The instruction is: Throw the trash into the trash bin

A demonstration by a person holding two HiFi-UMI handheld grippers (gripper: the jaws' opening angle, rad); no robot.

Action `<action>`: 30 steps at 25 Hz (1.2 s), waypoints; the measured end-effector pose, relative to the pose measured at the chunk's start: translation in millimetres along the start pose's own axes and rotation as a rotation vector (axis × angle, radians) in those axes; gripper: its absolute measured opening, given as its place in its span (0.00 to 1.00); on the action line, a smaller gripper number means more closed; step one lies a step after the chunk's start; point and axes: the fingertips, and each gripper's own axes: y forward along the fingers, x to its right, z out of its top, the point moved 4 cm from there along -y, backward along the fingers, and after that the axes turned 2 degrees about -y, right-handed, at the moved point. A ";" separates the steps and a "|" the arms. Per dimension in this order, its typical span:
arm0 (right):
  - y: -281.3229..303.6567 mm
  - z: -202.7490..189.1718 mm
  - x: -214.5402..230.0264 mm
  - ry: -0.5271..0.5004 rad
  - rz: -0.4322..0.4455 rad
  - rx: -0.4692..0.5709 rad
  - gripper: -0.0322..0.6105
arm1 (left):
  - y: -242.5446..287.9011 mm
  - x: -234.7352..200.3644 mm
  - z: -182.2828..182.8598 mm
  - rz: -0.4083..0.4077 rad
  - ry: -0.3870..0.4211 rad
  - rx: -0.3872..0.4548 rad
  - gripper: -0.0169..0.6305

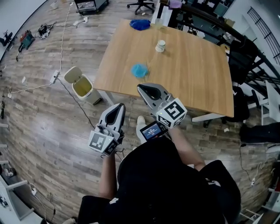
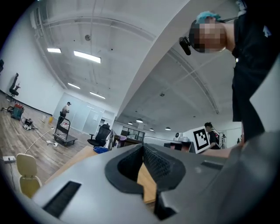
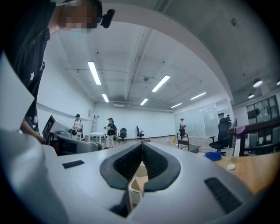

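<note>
Blue crumpled trash [image 1: 140, 70] lies on the wooden table [image 1: 197, 83] near its front edge. More blue trash [image 1: 140, 24] sits at the far corner, and a small white cup [image 1: 160, 45] stands mid-table. The cream trash bin [image 1: 82, 86] stands on the floor left of the table, lid up. My left gripper [image 1: 117, 107] hovers over the floor between the bin and the table's edge, shut and empty [image 2: 143, 148]. My right gripper [image 1: 144, 89] is at the table's front edge, short of the crumpled trash, pads together with nothing held [image 3: 141, 151]. The bin [image 3: 135, 183] shows below its pads.
Cables and a power strip [image 1: 54, 76] run across the wood floor left of the bin. Office chairs [image 1: 140, 5] and desks line the far side, and dark frames and bags [image 1: 245, 65] crowd the right. Other people stand far off in the room [image 3: 111, 129].
</note>
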 end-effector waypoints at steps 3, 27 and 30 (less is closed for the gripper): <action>19.6 -10.3 35.2 0.040 -0.007 0.017 0.05 | 32.5 -26.0 -1.9 0.012 -0.016 -0.037 0.04; 50.4 -72.1 238.4 0.238 -0.171 0.066 0.05 | 229.9 -103.2 -53.9 -0.178 0.027 -0.322 0.04; 51.0 -78.8 236.9 0.240 -0.192 0.042 0.05 | 235.4 -116.4 -83.4 -0.222 0.000 -0.413 0.07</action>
